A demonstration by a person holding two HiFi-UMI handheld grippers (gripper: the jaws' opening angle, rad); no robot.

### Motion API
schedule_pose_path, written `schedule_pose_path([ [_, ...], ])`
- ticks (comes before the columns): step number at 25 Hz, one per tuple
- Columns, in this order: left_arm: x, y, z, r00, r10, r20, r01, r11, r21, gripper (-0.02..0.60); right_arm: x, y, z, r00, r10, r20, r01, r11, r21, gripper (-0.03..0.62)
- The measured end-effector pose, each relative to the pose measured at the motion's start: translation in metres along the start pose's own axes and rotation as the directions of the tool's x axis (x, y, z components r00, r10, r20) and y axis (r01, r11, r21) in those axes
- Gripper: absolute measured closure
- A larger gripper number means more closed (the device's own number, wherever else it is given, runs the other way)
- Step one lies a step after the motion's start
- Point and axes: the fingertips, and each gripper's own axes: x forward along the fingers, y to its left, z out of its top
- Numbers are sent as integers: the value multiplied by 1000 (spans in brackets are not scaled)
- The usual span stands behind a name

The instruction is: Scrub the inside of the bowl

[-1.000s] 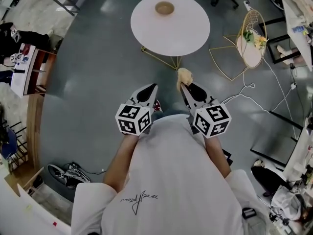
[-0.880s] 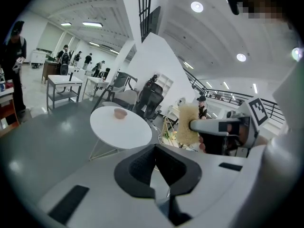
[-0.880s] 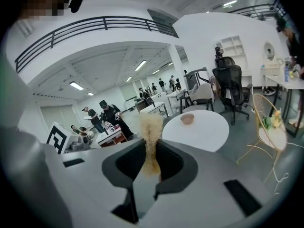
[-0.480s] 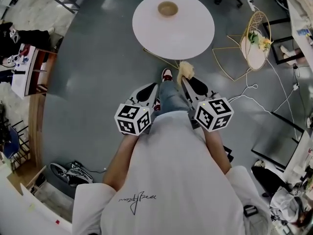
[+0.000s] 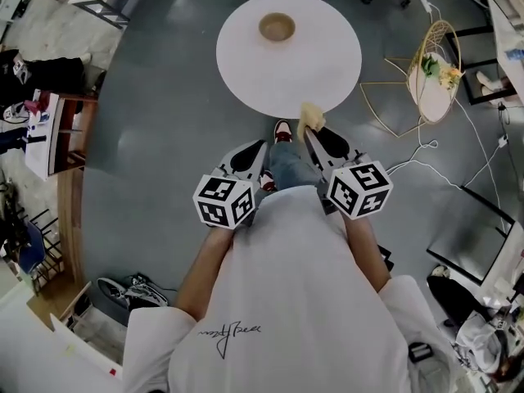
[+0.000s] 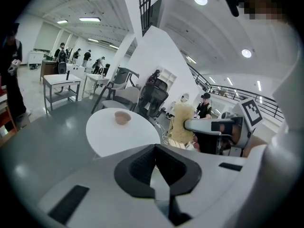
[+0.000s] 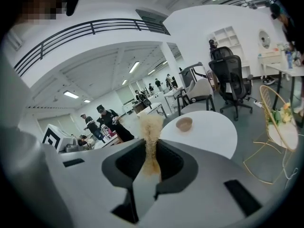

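Observation:
A small tan bowl [image 5: 277, 27] stands upright near the far side of a round white table [image 5: 246, 64]; it also shows in the left gripper view [image 6: 122, 118] and the right gripper view [image 7: 184, 123]. My right gripper [image 5: 308, 131] is shut on a tan fibrous scrubber [image 5: 310, 118], which sticks up from between the jaws [image 7: 151, 132] and hangs over the table's near edge. My left gripper [image 5: 255, 147] is shut with nothing in it, held short of the table above the floor. Both are well apart from the bowl.
A gold wire chair [image 5: 430, 72] with a white seat stands right of the table, cables trailing on the grey floor. A wooden shelf [image 5: 61, 137] lines the left side. My red shoe [image 5: 282, 129] steps under the table edge. Office chairs and people stand beyond.
The table and bowl have come closer as I step forward. The scrubber now reaches over the table's near edge. Both grippers stay shut as before.

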Motion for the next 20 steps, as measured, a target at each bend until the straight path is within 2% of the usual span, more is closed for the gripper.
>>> schedule_pose_path([
  [13, 78, 22, 29, 994, -15, -110, 15, 1000, -4, 577, 55, -68, 28, 999, -19, -43, 22, 997, 72, 513],
  [20, 103, 33, 53, 994, -1, -111, 0, 1000, -4, 577, 76, -90, 50, 999, -13, -38, 16, 997, 79, 511],
])
